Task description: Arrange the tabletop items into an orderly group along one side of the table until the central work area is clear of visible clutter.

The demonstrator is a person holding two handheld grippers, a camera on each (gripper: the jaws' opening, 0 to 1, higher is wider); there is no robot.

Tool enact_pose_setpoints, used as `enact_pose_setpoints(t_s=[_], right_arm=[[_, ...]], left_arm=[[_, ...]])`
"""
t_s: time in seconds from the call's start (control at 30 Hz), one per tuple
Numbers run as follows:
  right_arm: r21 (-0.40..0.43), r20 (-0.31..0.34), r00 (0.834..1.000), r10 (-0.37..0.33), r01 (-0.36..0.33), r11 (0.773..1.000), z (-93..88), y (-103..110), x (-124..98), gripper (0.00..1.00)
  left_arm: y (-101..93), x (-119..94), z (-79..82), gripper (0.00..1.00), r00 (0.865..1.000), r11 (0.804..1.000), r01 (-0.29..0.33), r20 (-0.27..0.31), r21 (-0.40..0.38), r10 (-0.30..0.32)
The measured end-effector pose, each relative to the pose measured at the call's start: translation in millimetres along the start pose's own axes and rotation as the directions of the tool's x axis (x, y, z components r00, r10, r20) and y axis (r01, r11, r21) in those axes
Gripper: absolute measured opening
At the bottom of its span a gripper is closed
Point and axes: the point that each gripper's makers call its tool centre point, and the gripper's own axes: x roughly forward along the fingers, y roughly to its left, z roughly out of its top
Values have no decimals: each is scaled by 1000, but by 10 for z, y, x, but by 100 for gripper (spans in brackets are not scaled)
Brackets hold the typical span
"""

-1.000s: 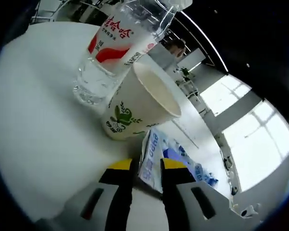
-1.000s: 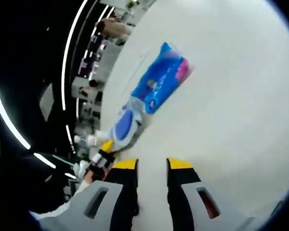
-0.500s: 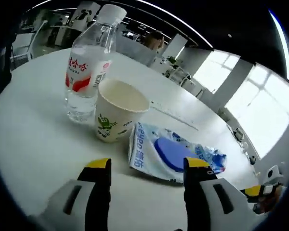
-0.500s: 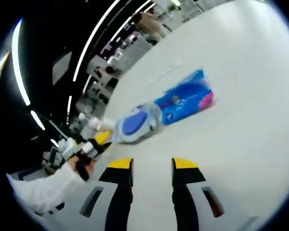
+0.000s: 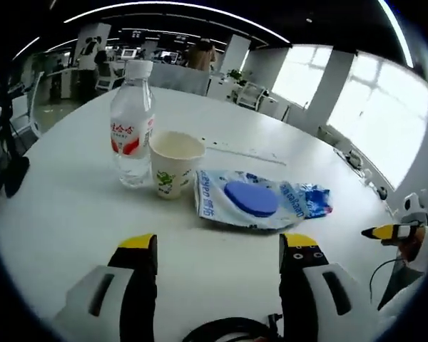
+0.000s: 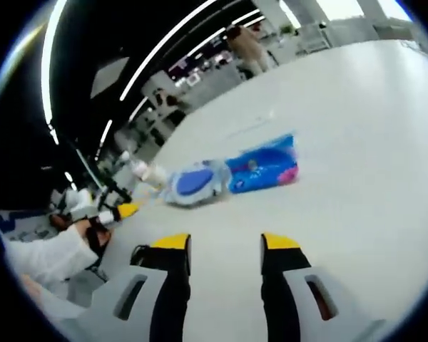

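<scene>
on the white bench [image 5: 64, 206], in the left gripper view, three items sit in a row: a water bottle [image 5: 132, 132], a paper cup [image 5: 174, 163] just beside it and possibly touching it, and a wet-wipe pack [image 5: 251, 201] lying flat, close against the cup on the other side. in the right gripper view the same wipe pack [image 6: 192, 184] lies next to a blue tissue pack [image 6: 262, 165], their ends touching or nearly so; the bench surface [image 6: 371, 142] around them is bare.

the left tool [image 5: 218, 251] hovers above the bench short of the row, jaws wide apart and holding nothing. the right tool [image 6: 225, 246] is likewise spread, with nothing between its jaws, aimed toward the two packs from well apart. its yellow tip [image 5: 379, 231] appears at the edge of the left gripper view, in the person's hand.

handling notes (judgements, not observations):

- water bottle: partly filled, capped, clear plastic. likely the heaviest item, with a smooth and somewhat slippery wall. grip across the labelled midsection, where the body is stiffest.
- paper cup: light, thin-walled, easily crushed or tipped. close lightly on the rim wall, or push it at the base.
- wet-wipe pack: soft, floppy film. pinch one short edge or the raised lid area; expect it to sag if lifted.
- tissue pack: light, compressible. clamp across its narrow width.

the items already form a fairly compact line; whether it lies at the bench side cannot be told.
</scene>
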Motion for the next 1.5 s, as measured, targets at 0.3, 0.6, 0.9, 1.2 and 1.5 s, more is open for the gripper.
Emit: enact_pose_setpoints(t_s=[0.3,0.6,0.9,1.2,1.5], right_arm=[[-95,8,1000,-6,7,995,36,12,-260,42],[-77,30,999,12,-10,997,87,76,-437,44],[-49,29,1000,-1,3,999,52,2,-493,43],[-35,37,999,-1,3,999,53,2,-487,43],[-24,37,999,4,-3,1000,32,26,-478,42]], left_arm=[[13,-320,-80,71,1000,1000,-12,17,-15,13],[77,-577,-288,71,999,999,-38,-4,-33,38],[135,-657,-366,70,998,998,-55,-20,-40,54],[134,-659,-366,69,998,998,-54,-31,-25,53],[110,-712,-588,60,991,995,-52,-115,86,62]])
